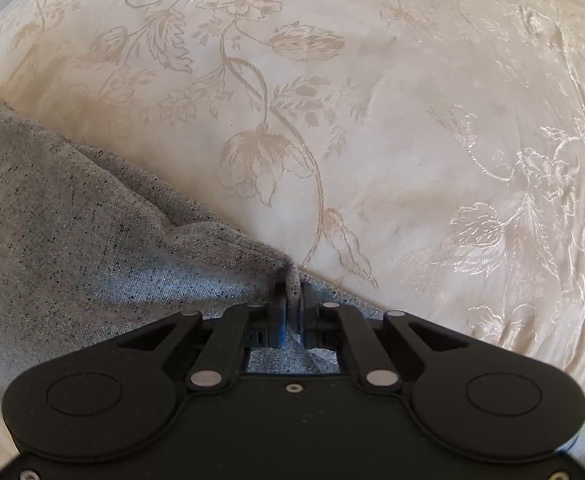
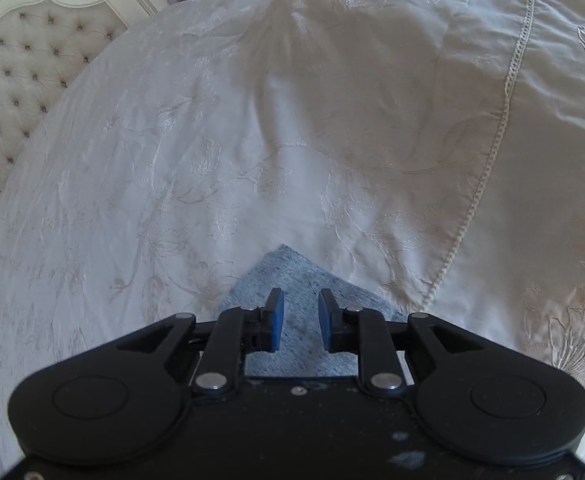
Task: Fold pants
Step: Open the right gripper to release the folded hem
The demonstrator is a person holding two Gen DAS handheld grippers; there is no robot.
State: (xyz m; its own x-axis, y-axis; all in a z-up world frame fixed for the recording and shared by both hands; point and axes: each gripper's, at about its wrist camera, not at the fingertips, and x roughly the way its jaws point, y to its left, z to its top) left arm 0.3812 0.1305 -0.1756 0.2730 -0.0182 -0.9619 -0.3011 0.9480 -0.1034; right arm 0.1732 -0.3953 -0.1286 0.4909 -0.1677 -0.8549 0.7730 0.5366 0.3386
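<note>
Two hand-held grippers noted: left hand-held gripper (image 1: 291,298) clamped on speckled grey knit pants (image 1: 92,232); right hand-held gripper (image 2: 300,312) parted, gripping nothing.

Pants (image 1: 72,220) lie on the bedspread (image 1: 412,120), headboard (image 2: 20,60) behind.

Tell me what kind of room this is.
Most likely a bedroom: a tufted headboard, a cream floral bedspread covering a bed, and grey pants being folded on it.

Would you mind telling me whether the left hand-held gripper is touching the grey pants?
Touching. The left wrist view shows the left hand-held gripper shut on a pinched ridge of the grey pants, with its blue pads pressed against the fabric.
</note>
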